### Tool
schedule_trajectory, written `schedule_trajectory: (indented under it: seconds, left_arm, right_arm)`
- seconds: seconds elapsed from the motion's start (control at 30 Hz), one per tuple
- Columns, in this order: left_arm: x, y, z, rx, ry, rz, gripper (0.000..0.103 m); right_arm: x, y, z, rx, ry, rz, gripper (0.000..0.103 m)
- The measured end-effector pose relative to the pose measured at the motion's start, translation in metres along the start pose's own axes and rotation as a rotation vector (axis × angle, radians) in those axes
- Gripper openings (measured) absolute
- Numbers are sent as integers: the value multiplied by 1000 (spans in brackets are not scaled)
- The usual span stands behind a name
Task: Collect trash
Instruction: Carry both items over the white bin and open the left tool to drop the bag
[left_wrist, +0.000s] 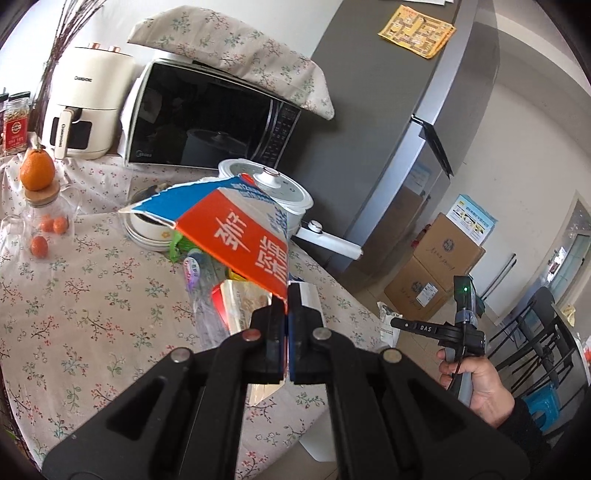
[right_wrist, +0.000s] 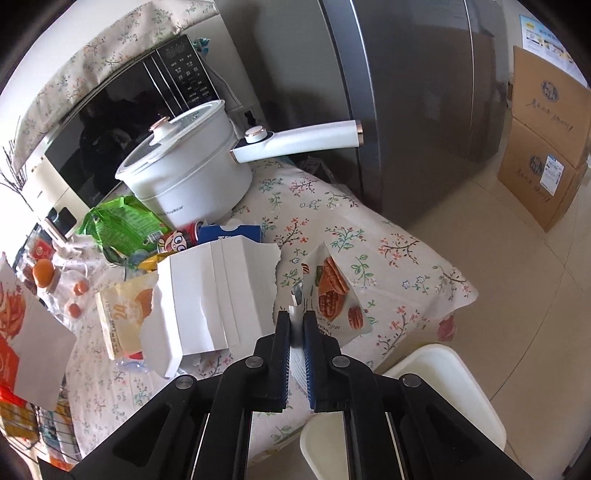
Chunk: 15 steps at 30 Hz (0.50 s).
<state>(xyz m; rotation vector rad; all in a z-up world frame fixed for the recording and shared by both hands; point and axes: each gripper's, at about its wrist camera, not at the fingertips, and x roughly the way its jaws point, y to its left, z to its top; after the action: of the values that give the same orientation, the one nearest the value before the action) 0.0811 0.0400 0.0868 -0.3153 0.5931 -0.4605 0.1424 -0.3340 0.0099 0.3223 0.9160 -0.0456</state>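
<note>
Left gripper (left_wrist: 287, 295): pressed together on a corner of the torn carton, at lower centre of the left wrist view.
Torn carton (left_wrist: 240, 236): orange and blue with white characters, ragged edge at its far end; it stood lifted above the table, slanting up toward the centre of the frame.
Right gripper (right_wrist: 296, 315): fingers drawn close, pinching the silvery edge of the nut packet, lower centre of the right wrist view.
Nut packet (right_wrist: 332, 291): white wrapper printed with pecans, held up just right of centre, over the table's near edge.
Right hand (left_wrist: 476, 380): seen at lower right of the left wrist view, wrapped round the other tool's handle.
White torn box (right_wrist: 218, 295): lay open at centre of the right wrist view, just left of the fingers, on top of other wrappers.
Remaining litter: a green bag (right_wrist: 122, 225) at centre left, a yellowish packet marked 24 (right_wrist: 125, 310) beside the box, a blue carton (right_wrist: 231, 233) behind it.
Table (left_wrist: 92, 295): covered with a flowered cloth, filling the left half of the left wrist view.
White pot (right_wrist: 184, 166): lidded, long handle pointing right, upper centre of the right wrist view, behind the litter.
Microwave (left_wrist: 210, 118): upper centre of the left wrist view, a flowered cover over its top.
Air fryer (left_wrist: 85, 107): cream coloured, upper left, beside the microwave.
Fridge (right_wrist: 406, 92): grey, upper right.
White bin (right_wrist: 436, 398): lower right of the right wrist view, below the table edge.
</note>
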Motion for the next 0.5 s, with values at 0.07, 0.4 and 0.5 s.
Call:
schedule_trajectory:
  seconds: [0.07, 0.4, 0.5]
  left_arm:
    - [8, -15, -8, 16, 37, -44, 1]
    - [75, -121, -78, 181, 272, -221, 1]
    - [98, -147, -102, 215, 347, -262, 1]
  right_arm:
    - [-14, -7, -8, -9, 0, -10, 7]
    - [-55, -72, -56, 15, 18, -57, 8]
    - [-60, -93, -68, 25, 35, -73, 8]
